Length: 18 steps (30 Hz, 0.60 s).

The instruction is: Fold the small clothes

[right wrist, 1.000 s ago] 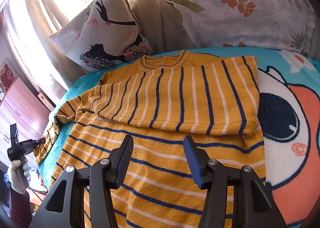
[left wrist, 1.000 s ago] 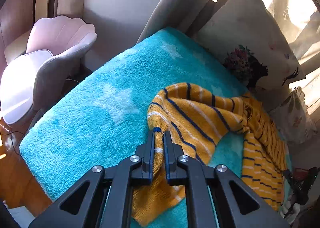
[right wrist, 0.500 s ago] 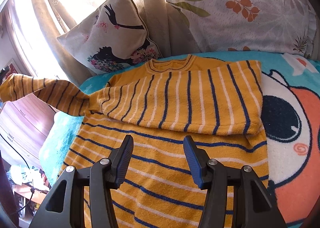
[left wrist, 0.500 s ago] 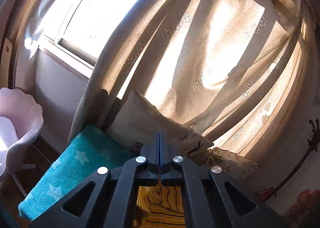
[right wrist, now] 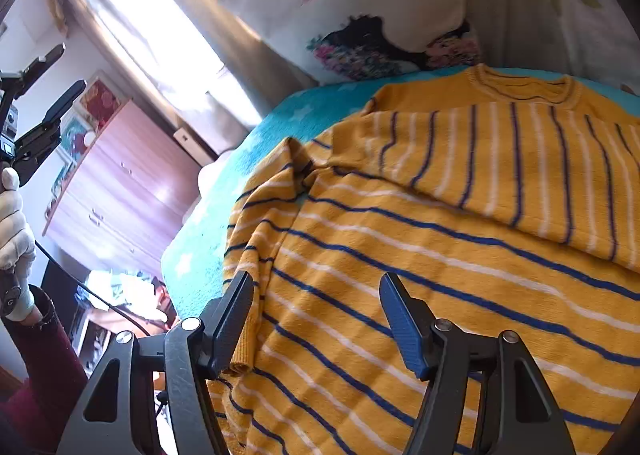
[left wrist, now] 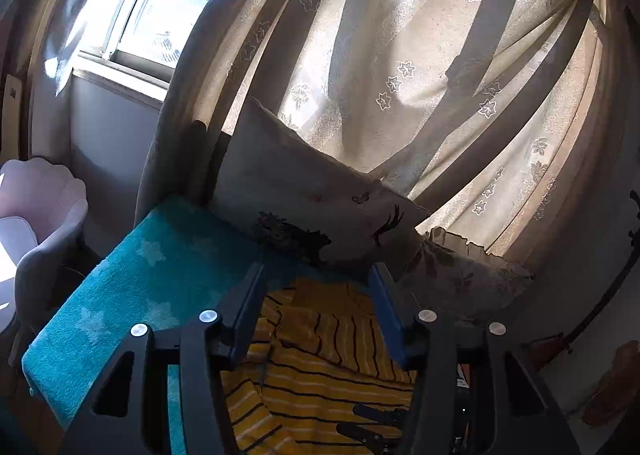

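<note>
my left gripper (left wrist: pixel 318 309) is apart and holds nothing, raised above the sweater (left wrist: pixel 320 367). my right gripper (right wrist: pixel 316 315) is apart too, low over the sweater (right wrist: pixel 440 239) on the blanket (right wrist: pixel 208 223). i think the sleeve fold is finished; next i must grip the bottom edge.

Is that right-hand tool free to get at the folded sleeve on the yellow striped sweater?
Probably yes. The right tool hovers open just above the yellow striped knit sweater, and nothing lies between it and the folded sleeve.
</note>
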### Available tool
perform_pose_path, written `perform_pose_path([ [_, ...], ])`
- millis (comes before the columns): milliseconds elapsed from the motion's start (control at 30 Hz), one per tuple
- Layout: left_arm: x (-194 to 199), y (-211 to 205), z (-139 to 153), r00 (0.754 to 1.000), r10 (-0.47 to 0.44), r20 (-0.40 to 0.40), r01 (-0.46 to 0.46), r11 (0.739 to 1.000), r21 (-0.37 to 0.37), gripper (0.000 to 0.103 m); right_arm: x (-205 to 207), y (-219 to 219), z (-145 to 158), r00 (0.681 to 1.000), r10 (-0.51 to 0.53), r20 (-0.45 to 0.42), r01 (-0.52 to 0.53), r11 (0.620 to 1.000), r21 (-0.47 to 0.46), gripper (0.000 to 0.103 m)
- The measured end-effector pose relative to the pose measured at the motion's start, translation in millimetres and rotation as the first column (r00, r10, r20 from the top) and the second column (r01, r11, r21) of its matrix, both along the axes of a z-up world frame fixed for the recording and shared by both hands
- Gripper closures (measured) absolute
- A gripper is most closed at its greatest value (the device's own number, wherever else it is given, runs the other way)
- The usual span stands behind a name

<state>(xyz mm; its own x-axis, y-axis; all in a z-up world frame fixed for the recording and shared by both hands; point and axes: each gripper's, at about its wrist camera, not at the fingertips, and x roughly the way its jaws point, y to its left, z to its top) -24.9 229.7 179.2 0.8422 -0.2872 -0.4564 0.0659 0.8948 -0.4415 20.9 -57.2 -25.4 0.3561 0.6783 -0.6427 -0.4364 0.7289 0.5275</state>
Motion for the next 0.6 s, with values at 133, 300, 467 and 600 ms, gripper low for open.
perform_pose_path([
  [133, -15.6, 9.4, -51.1, 0.996, 0.060, -0.059, -0.055, 0.995, 0.078, 0.043, -5.9, 56.6, -12.1, 0.995, 0.100, 0.000, -0.100, 0.994, -0.050, 0.033],
  [300, -26.4, 33.1, -105.5, 0.986, 0.097, -0.133, -0.087, 0.993, 0.074, 0.042, -17.8, 114.0, -23.6, 0.980, 0.198, 0.022, -0.188, 0.959, -0.213, 0.070],
  [467, -29.8, 56.8, -127.0, 0.980, 0.135, -0.148, -0.132, 0.991, 0.025, 0.042, -16.3, 147.0, 16.5, 0.956, 0.268, 0.118, -0.215, 0.915, -0.340, 0.095],
  [600, -26.7, 61.4, -129.2, 0.979, 0.138, -0.153, -0.143, 0.989, -0.022, 0.042, 14.3, 157.5, 98.4, 0.939, 0.226, 0.259, -0.144, 0.943, -0.300, 0.095],
])
